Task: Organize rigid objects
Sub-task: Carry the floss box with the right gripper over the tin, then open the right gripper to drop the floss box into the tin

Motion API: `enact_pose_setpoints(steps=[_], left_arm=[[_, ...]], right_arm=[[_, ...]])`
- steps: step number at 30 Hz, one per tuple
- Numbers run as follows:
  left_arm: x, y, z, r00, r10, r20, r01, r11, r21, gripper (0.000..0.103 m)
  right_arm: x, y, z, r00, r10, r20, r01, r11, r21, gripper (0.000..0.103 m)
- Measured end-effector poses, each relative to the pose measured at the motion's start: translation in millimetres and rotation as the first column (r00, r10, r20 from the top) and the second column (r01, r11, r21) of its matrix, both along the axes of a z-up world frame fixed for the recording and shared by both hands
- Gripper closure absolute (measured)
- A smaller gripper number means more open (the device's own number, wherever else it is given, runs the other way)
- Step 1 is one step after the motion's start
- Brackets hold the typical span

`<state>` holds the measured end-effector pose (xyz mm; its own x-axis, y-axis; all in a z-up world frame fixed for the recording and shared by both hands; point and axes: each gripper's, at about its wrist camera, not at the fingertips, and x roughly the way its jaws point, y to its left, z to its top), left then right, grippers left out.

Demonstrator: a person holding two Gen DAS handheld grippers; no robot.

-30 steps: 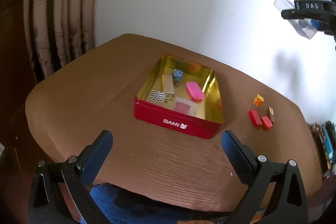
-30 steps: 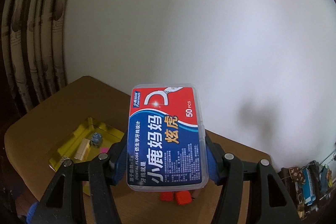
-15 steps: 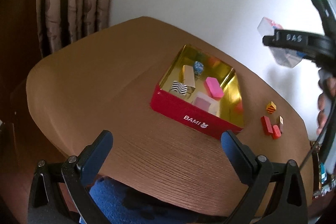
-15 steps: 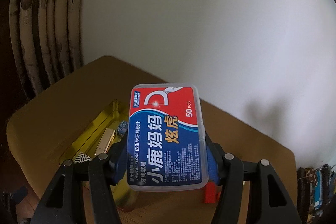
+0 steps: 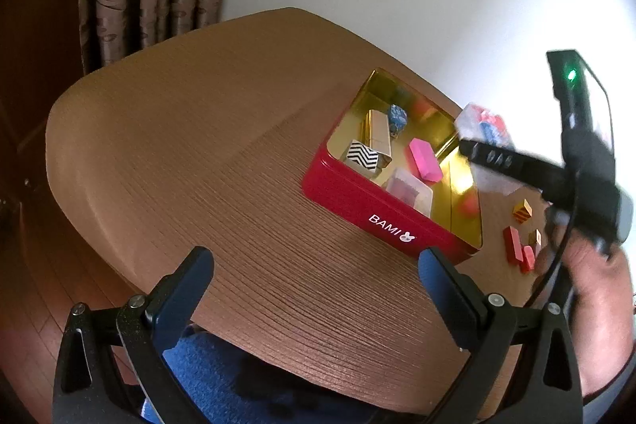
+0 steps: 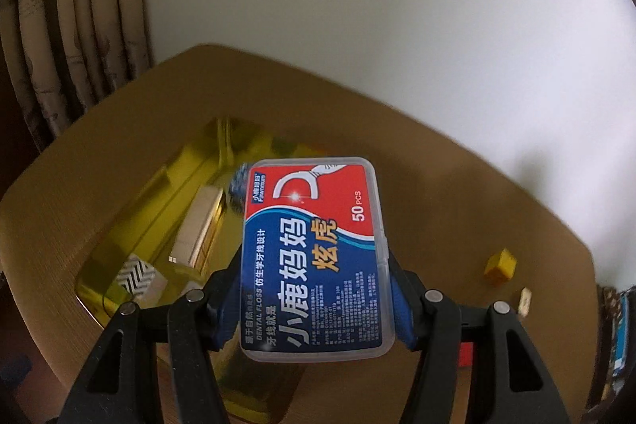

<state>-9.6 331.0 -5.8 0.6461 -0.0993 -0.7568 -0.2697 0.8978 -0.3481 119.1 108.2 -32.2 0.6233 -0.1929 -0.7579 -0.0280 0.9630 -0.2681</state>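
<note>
My left gripper (image 5: 314, 289) stands open and empty over the brown table (image 5: 198, 161), facing the red tin (image 5: 369, 209) holding a pink block (image 5: 425, 159), while my right gripper (image 5: 497, 157) carries a clear box (image 5: 483, 124) above its far corner.

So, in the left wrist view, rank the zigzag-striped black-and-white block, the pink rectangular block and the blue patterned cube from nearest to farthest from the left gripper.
1. Zigzag-striped black-and-white block, in the red tin's near left corner, closest to the left gripper.
2. Pink rectangular block, mid-tin, further right.
3. Blue patterned cube, near the tin's far wall.
</note>
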Motion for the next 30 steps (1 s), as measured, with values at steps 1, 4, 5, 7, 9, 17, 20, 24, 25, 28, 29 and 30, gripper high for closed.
enact_pose_setpoints(steps=[1,4,5,7,9,17,20,24,25,28,29,30], left_arm=[[0,0,0,1.0,0.0,-0.001,0.0,1.0,0.002,0.001],[0,-2,-2,1.0,-0.001,-0.009,0.001,1.0,0.005,0.001],[1,-2,-3,1.0,-0.001,-0.014,0.001,1.0,0.007,0.001],[2,-2,-5,1.0,0.001,-0.024,-0.001,1.0,0.011,0.001],[3,-2,-6,0.999,0.003,-0.032,-0.003,1.0,0.009,0.001],[4,-5,-10,0.999,0.007,-0.036,-0.007,1.0,0.003,0.001],[4,-5,-10,0.999,0.006,-0.037,-0.006,1.0,0.003,0.001],[3,-8,-11,0.999,0.002,-0.038,-0.002,1.0,0.003,0.001],[3,-9,-11,0.999,0.0,-0.04,0.0,1.0,0.002,0.001],[4,-9,-12,0.999,0.0,-0.042,0.0,1.0,0.002,0.001],[4,-9,-12,0.999,0.002,-0.042,-0.002,1.0,0.003,0.001],[5,-9,-11,0.999,0.006,-0.043,-0.006,1.0,0.003,0.001]], right_arm=[[1,2,-6,1.0,0.004,-0.01,-0.004,1.0,0.005,0.041],[1,9,-27,0.999,0.023,-0.038,-0.023,1.0,0.012,0.041],[2,11,-33,0.998,0.028,-0.048,-0.027,1.0,0.015,0.041],[3,15,-45,0.997,0.037,-0.061,-0.036,0.999,0.023,0.041],[3,19,-51,0.997,0.047,-0.054,-0.047,0.999,-0.008,0.041],[4,25,-46,0.995,0.071,-0.068,-0.071,0.997,0.001,0.041],[4,22,-46,0.994,0.065,-0.087,-0.066,0.998,-0.005,0.041],[13,16,-47,0.995,0.046,-0.083,-0.044,0.999,0.027,0.041],[18,16,-49,0.994,0.056,-0.098,-0.052,0.998,0.044,0.041],[32,20,-54,0.985,0.095,-0.143,-0.078,0.99,0.121,0.041],[37,19,-56,0.981,0.107,-0.162,-0.079,0.982,0.17,0.041],[43,18,-59,0.975,0.109,-0.192,-0.069,0.976,0.205,0.041]])
